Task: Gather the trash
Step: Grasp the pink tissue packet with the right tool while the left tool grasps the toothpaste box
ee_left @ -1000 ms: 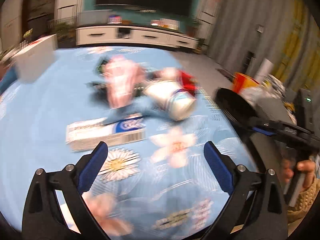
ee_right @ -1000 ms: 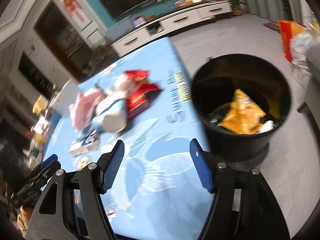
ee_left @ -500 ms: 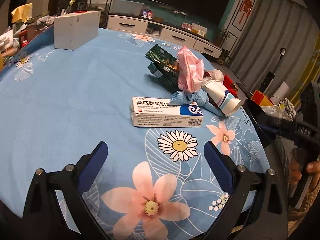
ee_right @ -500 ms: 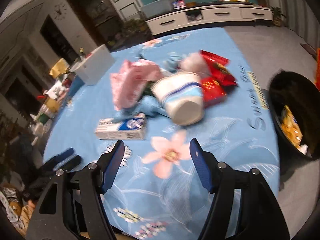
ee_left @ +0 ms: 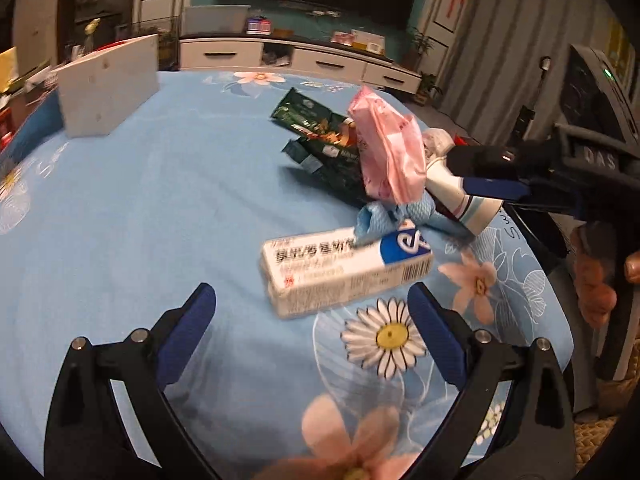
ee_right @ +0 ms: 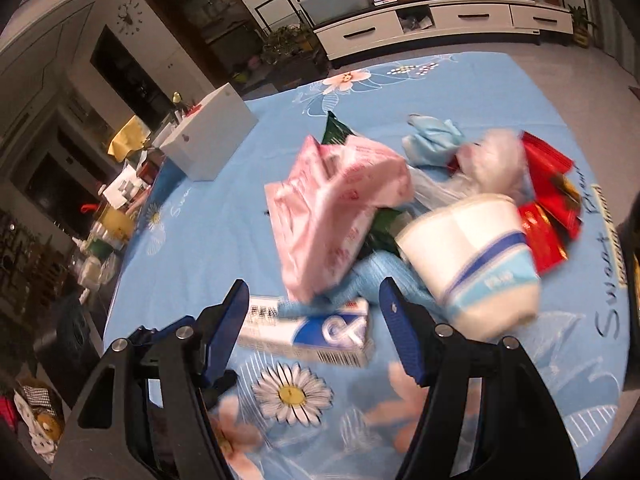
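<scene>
Both grippers gape empty: long white-and-blue cardboard box (ee_left: 346, 270) lies crosswise just ahead of left gripper (ee_left: 312, 320), nearer it than right gripper (ee_right: 314, 322), beside the trash pile.

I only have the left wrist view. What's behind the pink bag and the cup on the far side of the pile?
Observer: Red wrappers lie behind the cup, seen from the right wrist.
Operator: Anything else back there?
Observer: A crumpled pale blue piece lies beyond the pink bag.
Operator: Is the right tool empty?
Observer: Yes, the right tool is open with nothing held; the long box lies on the cloth between its fingers.
</scene>
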Tool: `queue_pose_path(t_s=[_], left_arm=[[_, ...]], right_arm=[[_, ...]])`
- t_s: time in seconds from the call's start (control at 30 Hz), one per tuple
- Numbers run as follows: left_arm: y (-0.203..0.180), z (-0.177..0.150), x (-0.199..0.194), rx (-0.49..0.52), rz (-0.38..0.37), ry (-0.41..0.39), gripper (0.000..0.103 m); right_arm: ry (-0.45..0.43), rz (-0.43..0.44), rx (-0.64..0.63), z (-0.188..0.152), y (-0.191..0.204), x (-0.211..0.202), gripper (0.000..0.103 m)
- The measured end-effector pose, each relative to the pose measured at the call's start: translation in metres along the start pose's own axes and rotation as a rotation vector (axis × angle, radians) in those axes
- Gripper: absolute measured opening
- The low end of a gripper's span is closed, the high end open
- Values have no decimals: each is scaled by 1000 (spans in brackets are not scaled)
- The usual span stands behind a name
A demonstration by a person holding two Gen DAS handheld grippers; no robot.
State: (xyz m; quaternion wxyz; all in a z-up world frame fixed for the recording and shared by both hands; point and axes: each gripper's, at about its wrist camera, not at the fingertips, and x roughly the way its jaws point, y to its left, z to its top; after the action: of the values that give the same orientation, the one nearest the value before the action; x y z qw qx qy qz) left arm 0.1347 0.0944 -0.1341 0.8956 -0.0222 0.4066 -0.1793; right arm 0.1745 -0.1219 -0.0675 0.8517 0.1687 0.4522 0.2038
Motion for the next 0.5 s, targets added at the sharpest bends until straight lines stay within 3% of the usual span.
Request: queue_pose_path(t_s=[0.17, 0.23, 0.3, 0.37, 0.5], left_arm=[[-8, 14, 21, 137, -61, 35, 96], [-11, 19, 27, 181, -84, 46, 96], [-15, 25, 34, 228, -125, 58, 96], [-17, 29, 40, 256, -178, 80, 96], [-23, 31, 53, 311, -210, 132, 96]], right_arm=[[0, -13, 38, 19, 1, 25, 66], [11, -6, 47, 22, 0, 32, 59], [20, -18, 33, 24, -1, 38, 36], [21, -26, 28, 24, -3, 40, 22], [-32, -21, 35, 20, -12, 17, 17]])
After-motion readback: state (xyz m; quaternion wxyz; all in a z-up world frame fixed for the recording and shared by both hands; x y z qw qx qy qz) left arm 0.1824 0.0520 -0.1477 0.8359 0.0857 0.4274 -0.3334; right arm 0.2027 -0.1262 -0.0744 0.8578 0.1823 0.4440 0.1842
